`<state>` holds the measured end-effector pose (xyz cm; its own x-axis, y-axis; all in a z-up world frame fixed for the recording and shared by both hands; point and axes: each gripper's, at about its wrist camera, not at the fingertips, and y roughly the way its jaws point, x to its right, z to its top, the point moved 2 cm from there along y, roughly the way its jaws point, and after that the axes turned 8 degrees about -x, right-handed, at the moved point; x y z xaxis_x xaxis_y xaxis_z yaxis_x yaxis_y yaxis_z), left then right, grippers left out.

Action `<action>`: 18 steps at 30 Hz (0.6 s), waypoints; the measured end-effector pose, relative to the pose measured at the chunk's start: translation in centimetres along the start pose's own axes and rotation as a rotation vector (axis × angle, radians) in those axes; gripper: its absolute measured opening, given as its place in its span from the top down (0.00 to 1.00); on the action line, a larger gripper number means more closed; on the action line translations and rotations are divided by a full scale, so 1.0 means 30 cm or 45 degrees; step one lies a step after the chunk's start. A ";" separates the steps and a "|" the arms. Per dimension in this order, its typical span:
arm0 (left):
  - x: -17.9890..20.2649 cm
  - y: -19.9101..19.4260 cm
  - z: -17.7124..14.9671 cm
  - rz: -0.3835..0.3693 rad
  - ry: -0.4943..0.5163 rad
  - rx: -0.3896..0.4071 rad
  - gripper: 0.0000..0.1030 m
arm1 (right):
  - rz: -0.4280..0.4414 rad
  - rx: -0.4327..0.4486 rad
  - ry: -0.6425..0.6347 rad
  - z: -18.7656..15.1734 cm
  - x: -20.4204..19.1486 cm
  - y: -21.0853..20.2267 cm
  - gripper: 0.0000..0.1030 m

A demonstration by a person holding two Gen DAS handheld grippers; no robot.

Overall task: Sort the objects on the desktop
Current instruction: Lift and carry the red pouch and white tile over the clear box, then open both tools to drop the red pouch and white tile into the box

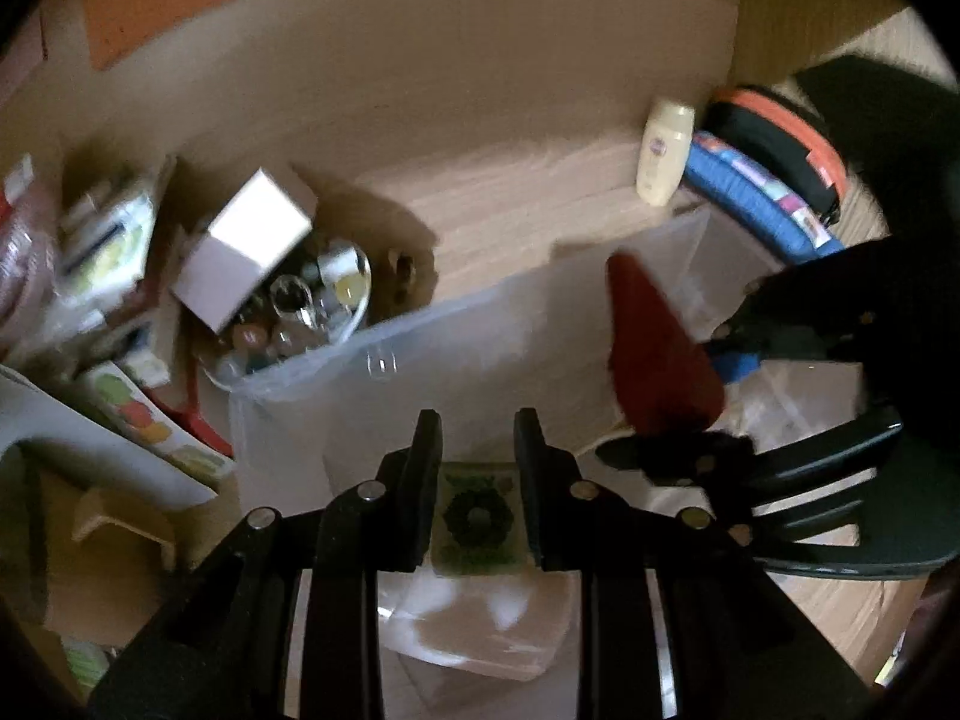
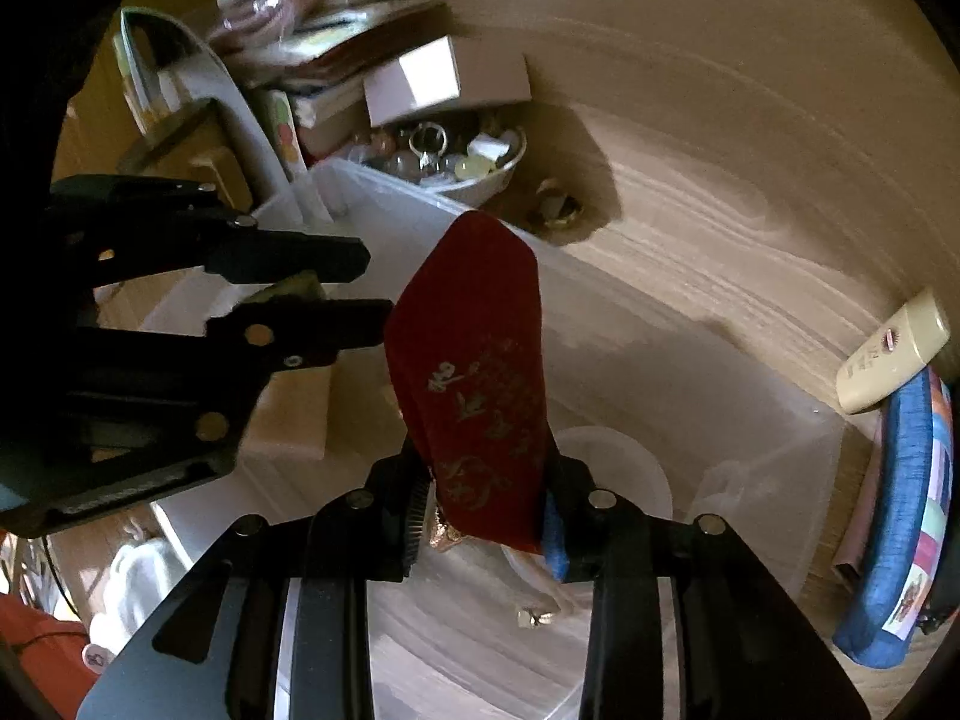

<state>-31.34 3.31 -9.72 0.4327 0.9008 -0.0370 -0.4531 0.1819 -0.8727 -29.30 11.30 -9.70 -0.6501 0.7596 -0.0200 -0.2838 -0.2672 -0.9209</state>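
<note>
Pale wood-grain tabletop [image 2: 750,228] backed by a plain beige wall carries a heap of clutter. Far left in the right wrist view are stacked books and packets [image 2: 312,60] and a white cardboard box [image 2: 444,81] tipped on a white bowl of glass trinkets [image 2: 462,162].

Next comes the left claw [image 2: 375,288], its tips pinching a small flat green patterned card [image 1: 477,519] and held over the clear plastic storage bin [image 1: 420,372]. Just right of it, close to its tips, the right claw [image 2: 486,504] is clamped on the lower end of a dark red velvet pouch with gold print [image 2: 474,360]. The pouch's long axis runs straight away from the claw, and its free end stands above the bin's far wall.

Both held things seem to hang above the bin's open interior, so the drop looks to be straight down; the right claw, I judge, sits nearer the bin's middle. Far right lie a cream plastic bottle [image 2: 894,354] and a blue fabric-edged case [image 2: 900,516].
</note>
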 end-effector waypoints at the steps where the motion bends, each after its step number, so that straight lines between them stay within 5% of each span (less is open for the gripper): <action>1: -0.002 0.007 -0.004 -0.003 -0.003 -0.010 0.77 | -0.006 -0.007 -0.001 0.002 0.000 0.000 0.71; 6: -0.014 0.005 0.000 -0.012 -0.019 -0.010 0.77 | -0.059 -0.028 -0.021 0.004 -0.013 0.008 0.65; 8: -0.012 0.002 0.004 -0.003 -0.022 -0.019 0.77 | -0.086 -0.029 -0.020 0.003 -0.017 0.006 0.50; 11: -0.018 -0.018 0.009 0.011 -0.038 -0.022 0.60 | -0.132 0.016 -0.020 -0.001 -0.023 -0.019 0.35; 13: -0.025 -0.038 0.012 0.026 -0.046 0.003 0.51 | -0.150 0.027 -0.024 -0.008 -0.027 -0.031 0.34; 18: -0.051 -0.096 0.006 -0.002 -0.094 0.031 0.47 | -0.168 0.039 -0.013 -0.033 -0.032 -0.066 0.34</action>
<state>-30.84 1.46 -7.07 0.3751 0.9270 0.0011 -0.4720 0.1920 -0.8604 -27.40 11.69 -8.25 -0.6128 0.7832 0.1047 -0.3885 -0.1832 -0.9031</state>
